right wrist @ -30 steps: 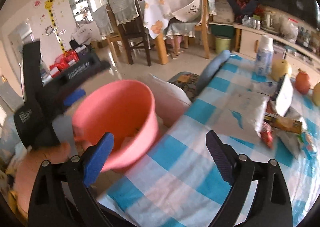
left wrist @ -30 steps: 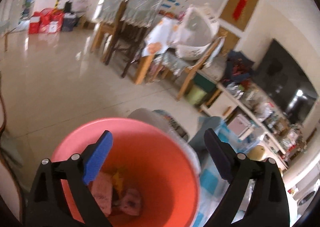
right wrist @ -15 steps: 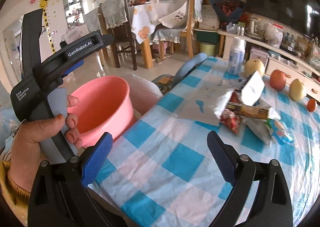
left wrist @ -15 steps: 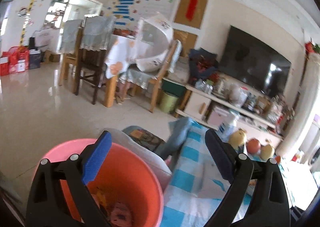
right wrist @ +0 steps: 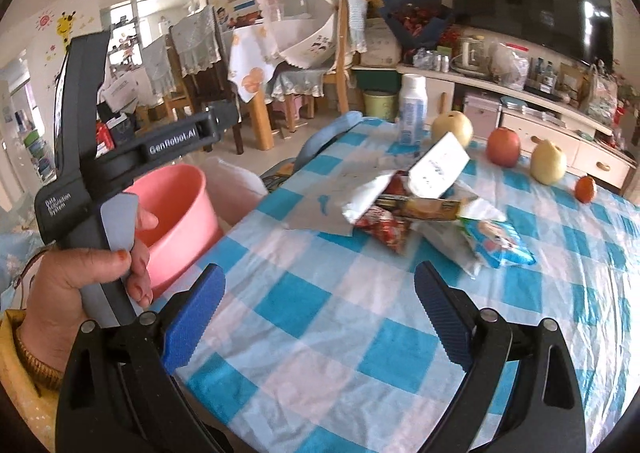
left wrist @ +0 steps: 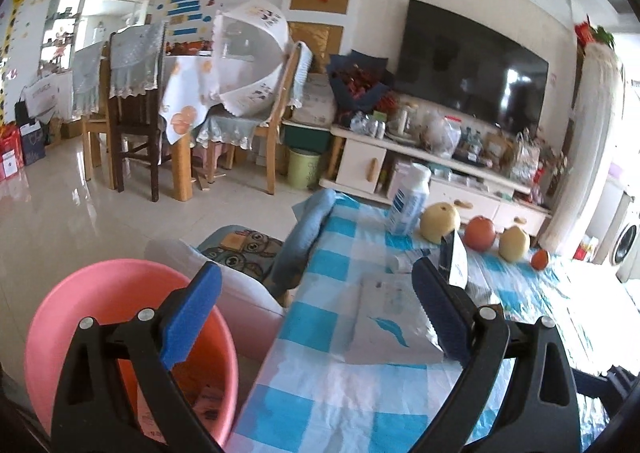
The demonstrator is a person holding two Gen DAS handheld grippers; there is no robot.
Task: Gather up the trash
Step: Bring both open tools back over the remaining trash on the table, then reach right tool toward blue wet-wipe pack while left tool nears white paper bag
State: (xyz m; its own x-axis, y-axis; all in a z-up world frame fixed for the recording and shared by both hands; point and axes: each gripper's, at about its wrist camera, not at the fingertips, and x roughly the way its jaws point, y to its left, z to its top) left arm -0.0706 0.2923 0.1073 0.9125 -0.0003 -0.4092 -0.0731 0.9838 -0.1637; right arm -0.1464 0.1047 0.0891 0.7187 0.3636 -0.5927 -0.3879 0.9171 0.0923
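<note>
The left gripper (left wrist: pixel 316 309) hangs with jaws wide apart and nothing between them, above the edge of a blue-checked table (left wrist: pixel 320 385). A pink bucket (left wrist: pixel 52 317) sits beside the table at lower left, wrappers inside. A white bag (left wrist: pixel 384 329) lies flat ahead; a bottle (left wrist: pixel 408 201) and fruit (left wrist: pixel 480 233) stand beyond.

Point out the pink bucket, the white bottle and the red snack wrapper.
pink bucket (right wrist: pixel 176 205), right wrist view, outer wall.
white bottle (right wrist: pixel 412 115), right wrist view, labelled body.
red snack wrapper (right wrist: pixel 386 227), right wrist view, middle.
</note>
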